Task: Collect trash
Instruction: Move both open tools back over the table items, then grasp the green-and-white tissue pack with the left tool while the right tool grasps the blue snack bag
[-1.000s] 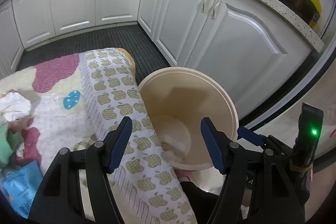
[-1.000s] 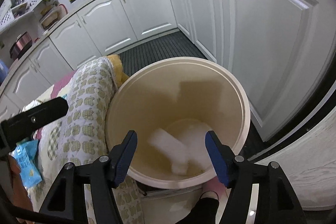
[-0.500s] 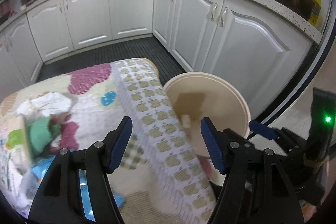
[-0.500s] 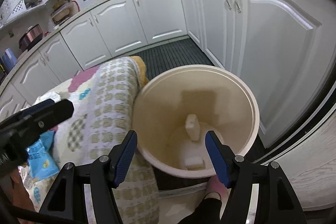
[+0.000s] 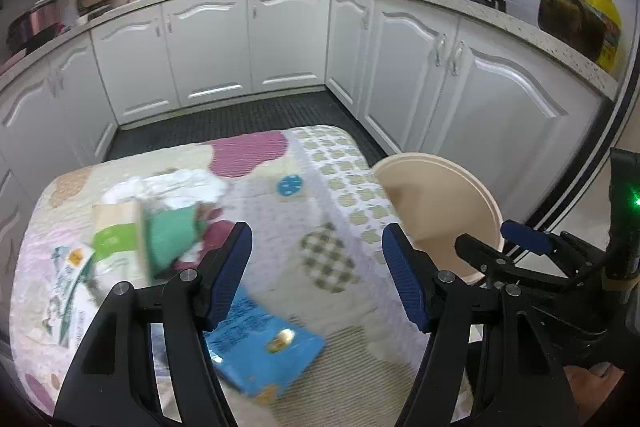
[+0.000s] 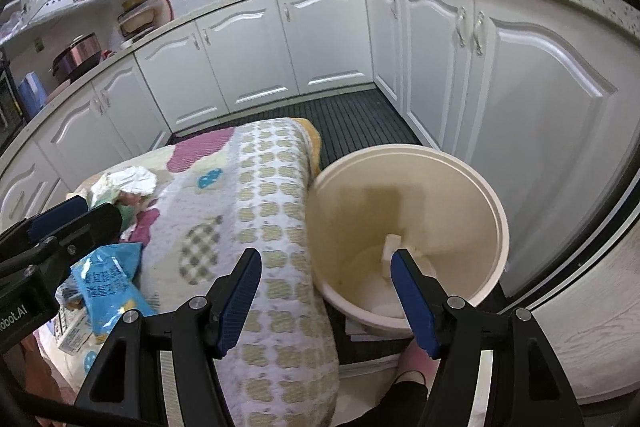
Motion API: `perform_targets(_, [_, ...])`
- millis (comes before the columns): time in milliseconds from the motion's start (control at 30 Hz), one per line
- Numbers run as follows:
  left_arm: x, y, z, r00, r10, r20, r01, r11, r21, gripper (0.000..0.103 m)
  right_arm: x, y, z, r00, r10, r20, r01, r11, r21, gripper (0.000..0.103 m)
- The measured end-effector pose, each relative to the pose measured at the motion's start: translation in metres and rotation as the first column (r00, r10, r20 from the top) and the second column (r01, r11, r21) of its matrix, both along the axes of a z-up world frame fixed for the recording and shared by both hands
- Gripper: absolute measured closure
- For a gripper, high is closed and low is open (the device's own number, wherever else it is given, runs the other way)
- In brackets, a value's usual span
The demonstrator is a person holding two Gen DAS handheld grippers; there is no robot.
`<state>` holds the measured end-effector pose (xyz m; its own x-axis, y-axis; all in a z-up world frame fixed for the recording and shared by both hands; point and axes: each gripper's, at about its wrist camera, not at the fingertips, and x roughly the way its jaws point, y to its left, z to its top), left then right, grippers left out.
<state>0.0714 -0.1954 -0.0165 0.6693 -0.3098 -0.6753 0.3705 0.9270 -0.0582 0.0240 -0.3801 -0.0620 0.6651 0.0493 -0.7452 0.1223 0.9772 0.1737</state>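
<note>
On the left part of the quilt-covered table [image 5: 328,187], the remaining trash lies in a loose heap: a crumpled white paper [image 5: 176,183] toward the far edge, a green-and-white carton [image 5: 120,239] with a green wrapper [image 5: 172,235] beside it, and a blue snack packet [image 5: 264,347] near the front edge. The left gripper [image 5: 316,275], a second ago aimed down into the bin, has swung back over the table and now hovers above that heap, fingers spread and empty, the blue packet just under its left finger. Further right, the right gripper [image 6: 326,291] is also spread and empty; it has pulled back from the beige bin [image 6: 408,155], which stands against the table's right edge with small white pieces [image 6: 390,247] inside. One drop looks finished, so the next pick probably comes from the heap.
</note>
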Motion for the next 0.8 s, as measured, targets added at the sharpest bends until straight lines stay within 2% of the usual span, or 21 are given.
perform_targets(100, [-0.002, 0.018, 0.002, 1.000, 0.021, -0.002, -0.021, 1.000, -0.010, 0.036, 0.000, 0.014, 0.006, 1.000, 0.022, 0.005, -0.022, 1.000, -0.016, 0.037])
perform_targets(233, [-0.003, 0.050, 0.002, 0.998, 0.060, -0.012, -0.060, 0.998, -0.020, 0.036, -0.002, 0.033, 0.014, 0.999, 0.050, 0.018, -0.050, 0.998, -0.037, 0.028])
perform_targets(400, [0.000, 0.098, 0.002, 0.993, 0.117, -0.028, -0.118, 0.993, -0.023, 0.036, 0.000, 0.055, 0.020, 0.996, 0.090, 0.024, -0.089, 0.995, -0.040, 0.028])
perform_targets(667, [0.008, 0.165, -0.008, 0.973, 0.217, -0.079, -0.221, 0.975, -0.037, 0.036, 0.007, 0.088, 0.012, 0.983, 0.183, -0.009, -0.183, 0.983, 0.007, 0.028])
perform_targets(800, [0.012, 0.186, -0.013, 0.962, 0.248, -0.119, -0.257, 0.964, -0.069, 0.036, 0.011, 0.106, 0.003, 0.969, 0.245, -0.029, -0.242, 0.968, 0.064, 0.028])
